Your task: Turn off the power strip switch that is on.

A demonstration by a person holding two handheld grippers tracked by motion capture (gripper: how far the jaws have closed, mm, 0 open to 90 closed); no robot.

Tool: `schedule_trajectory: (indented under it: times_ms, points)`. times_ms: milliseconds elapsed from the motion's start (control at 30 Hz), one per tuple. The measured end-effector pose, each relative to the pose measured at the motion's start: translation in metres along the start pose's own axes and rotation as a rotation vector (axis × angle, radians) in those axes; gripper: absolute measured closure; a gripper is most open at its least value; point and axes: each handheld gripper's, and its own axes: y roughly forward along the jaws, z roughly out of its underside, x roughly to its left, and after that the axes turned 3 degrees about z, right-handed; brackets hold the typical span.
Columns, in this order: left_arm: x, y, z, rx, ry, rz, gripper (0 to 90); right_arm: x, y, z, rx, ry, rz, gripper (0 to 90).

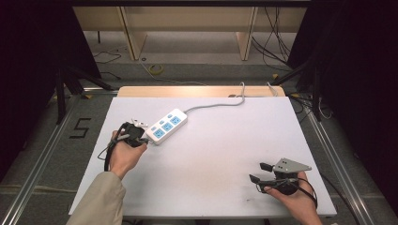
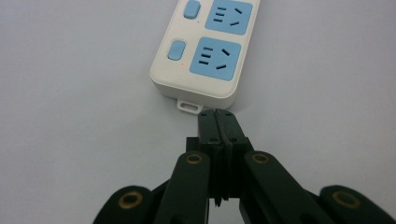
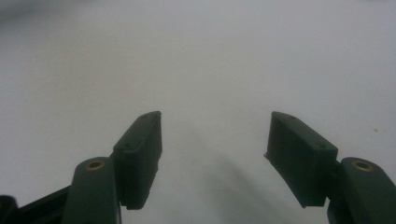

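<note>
High view: I held my left gripper (image 1: 141,136) at the near end of the power strip (image 1: 166,125). The strip was white with blue sockets and lay slanted on the white table (image 1: 206,154), toward the far left part. Its grey cord (image 1: 216,104) ran off to the far edge. My right gripper (image 1: 259,171) sat well apart from the strip, near the right front corner, with the grey plate (image 1: 292,165) on top. Its jaws stood spread with nothing between them.

Left gripper view: my left gripper (image 2: 218,116) had its jaws pressed together, with nothing pinched in them. The tips were just beside the small tab (image 2: 189,105) at the end of the strip (image 2: 201,60). I could not tell if they touched it. Two blue sockets (image 2: 215,58) and two blue buttons (image 2: 177,50) showed on the strip's top.

Right gripper view: my right gripper (image 3: 215,122) had its jaws wide apart. Bare table (image 3: 210,60) lay under them and between them.
</note>
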Motion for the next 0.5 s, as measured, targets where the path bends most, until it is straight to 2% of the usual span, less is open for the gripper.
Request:
schedule_trajectory:
  times_ms: [500]
  points:
    - [0.0019, 0.0038, -0.0092, 0.019, 0.006, -0.011, 89.7, 0.0001, 0.0011, 0.0000, 0.002, 0.001, -0.003, 35.5]
